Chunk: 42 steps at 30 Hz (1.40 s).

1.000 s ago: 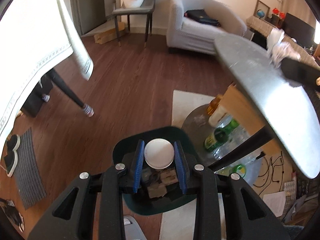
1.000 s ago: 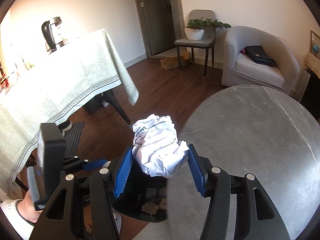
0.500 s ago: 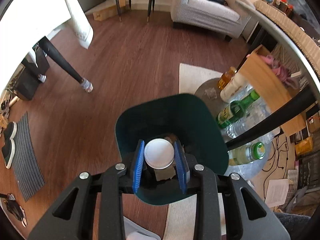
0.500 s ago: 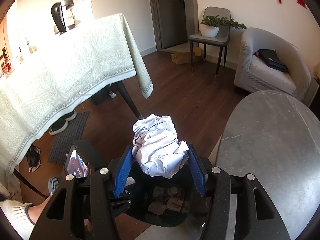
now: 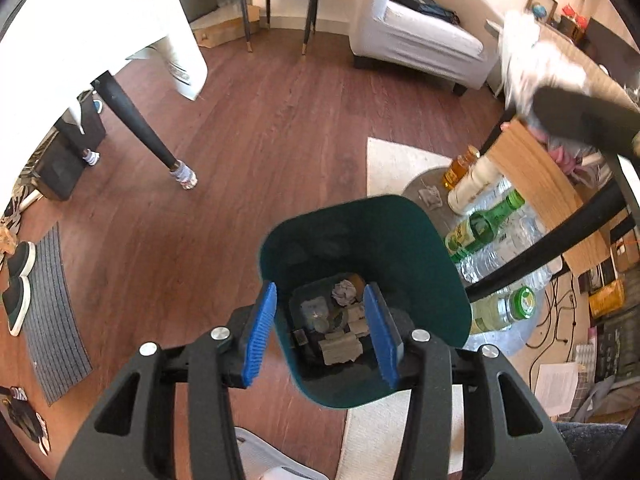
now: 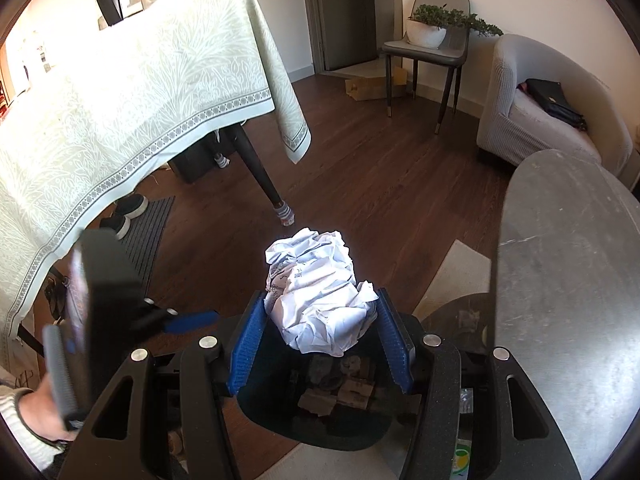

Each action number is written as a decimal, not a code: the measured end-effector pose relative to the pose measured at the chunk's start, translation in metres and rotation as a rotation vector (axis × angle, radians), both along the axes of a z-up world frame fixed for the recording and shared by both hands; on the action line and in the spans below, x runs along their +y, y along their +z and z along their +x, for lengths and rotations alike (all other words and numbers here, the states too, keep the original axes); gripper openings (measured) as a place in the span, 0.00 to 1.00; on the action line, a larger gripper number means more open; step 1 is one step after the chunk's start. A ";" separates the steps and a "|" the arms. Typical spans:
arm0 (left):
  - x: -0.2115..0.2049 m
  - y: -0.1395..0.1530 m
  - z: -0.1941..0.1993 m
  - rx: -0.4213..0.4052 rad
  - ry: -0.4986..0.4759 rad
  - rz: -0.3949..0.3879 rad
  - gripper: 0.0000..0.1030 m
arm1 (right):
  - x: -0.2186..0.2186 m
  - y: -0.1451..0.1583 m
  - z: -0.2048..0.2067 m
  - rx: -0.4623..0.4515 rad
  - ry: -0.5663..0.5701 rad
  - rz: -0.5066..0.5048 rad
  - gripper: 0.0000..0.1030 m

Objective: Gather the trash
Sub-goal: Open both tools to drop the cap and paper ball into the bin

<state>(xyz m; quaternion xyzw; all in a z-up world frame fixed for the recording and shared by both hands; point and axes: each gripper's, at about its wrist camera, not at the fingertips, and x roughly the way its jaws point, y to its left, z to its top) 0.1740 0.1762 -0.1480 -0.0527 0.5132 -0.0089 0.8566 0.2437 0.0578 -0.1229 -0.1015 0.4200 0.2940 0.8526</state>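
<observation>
Left wrist view: left gripper [image 5: 322, 334] hangs over the green bin [image 5: 420, 248], its jaws are opening with nothing between them.

Right wrist view: right gripper [image 6: 320, 338] is clamped on the crumpled paper ball [image 6: 318, 300], directly above the bin's near edge. I judge it better to move the ball over the bin's middle before letting go.

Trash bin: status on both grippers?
Left gripper opening, nothing between pads, over teal trash bin. Right gripper shut on crumpled paper, above bin. Nothing in the way.
</observation>
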 end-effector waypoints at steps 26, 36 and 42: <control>0.019 0.123 -0.034 -0.280 0.047 -0.023 0.23 | 0.029 -0.092 -0.004 0.131 0.047 -0.157 0.54; 0.003 0.151 -0.041 -0.351 0.025 -0.046 0.23 | 0.020 -0.129 -0.005 0.179 0.051 -0.242 0.64; -0.011 0.165 -0.045 -0.394 -0.002 -0.069 0.23 | 0.009 -0.136 -0.009 0.184 0.053 -0.275 0.67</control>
